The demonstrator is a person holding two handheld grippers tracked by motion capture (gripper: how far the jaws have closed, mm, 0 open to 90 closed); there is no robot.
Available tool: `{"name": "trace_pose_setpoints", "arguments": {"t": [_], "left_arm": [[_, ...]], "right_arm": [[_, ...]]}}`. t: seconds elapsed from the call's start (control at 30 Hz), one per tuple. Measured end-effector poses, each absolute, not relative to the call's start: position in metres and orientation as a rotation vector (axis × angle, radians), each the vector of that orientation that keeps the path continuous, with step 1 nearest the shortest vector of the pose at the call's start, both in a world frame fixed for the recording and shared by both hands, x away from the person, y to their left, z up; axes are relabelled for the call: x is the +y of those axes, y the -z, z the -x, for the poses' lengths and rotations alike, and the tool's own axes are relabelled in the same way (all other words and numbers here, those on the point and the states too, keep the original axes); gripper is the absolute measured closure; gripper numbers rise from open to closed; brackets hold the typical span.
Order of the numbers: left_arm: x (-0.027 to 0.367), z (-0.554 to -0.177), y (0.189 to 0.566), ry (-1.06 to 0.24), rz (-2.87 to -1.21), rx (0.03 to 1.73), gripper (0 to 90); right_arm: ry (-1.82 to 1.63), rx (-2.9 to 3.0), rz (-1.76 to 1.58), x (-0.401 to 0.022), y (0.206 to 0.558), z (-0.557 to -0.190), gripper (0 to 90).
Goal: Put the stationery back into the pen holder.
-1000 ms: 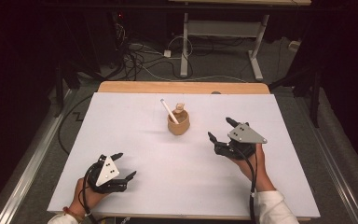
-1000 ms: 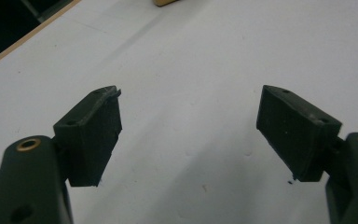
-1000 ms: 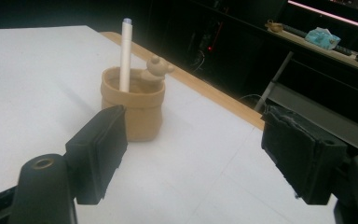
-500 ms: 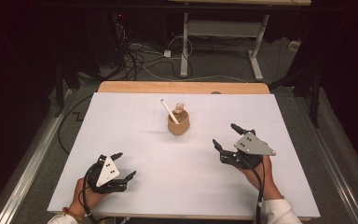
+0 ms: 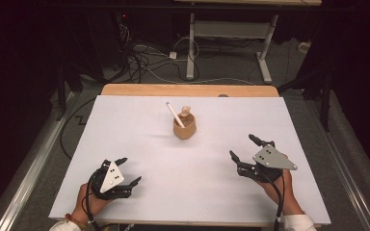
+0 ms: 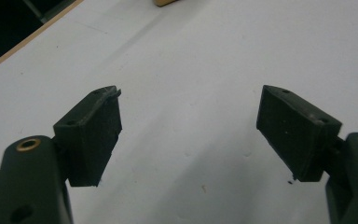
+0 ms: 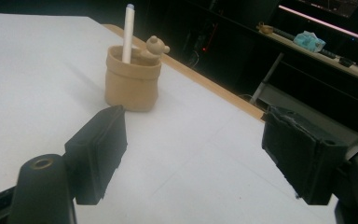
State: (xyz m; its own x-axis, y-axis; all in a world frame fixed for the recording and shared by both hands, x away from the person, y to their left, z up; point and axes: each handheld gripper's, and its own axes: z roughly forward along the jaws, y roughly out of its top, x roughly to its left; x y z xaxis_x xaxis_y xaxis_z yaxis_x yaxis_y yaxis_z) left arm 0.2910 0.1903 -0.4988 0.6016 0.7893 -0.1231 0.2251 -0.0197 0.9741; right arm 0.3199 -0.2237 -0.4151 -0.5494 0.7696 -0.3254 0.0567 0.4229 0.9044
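Right gripper [image 5: 246, 151], jaws wide and empty, has the pot [image 5: 184, 128] ahead and to its left, pen [image 5: 173, 114] leaning leftward; nearer than the open left gripper [image 5: 127, 172].

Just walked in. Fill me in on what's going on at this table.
A person sits at a white table with a two-jaw gripper in each hand. Toward the far middle stands a small tan pot with a white pen leaning in it and a little bear figure at its rim. The left gripper rests near the front edge, open and empty. The right gripper hovers on the right side of the table, open, pointed toward the pot and well short of it.
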Motion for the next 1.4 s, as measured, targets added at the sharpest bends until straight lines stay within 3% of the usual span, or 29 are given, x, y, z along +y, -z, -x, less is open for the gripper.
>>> {"name": "trace_pose_setpoints", "arguments": {"t": [1.4], "left_arm": [[0.187,-0.291,0.499,-0.555,-1.567,0.884,21.1]], "right_arm": [[-1.101,1.964,-0.818,-0.291,0.471,-0.283,21.8]]}}
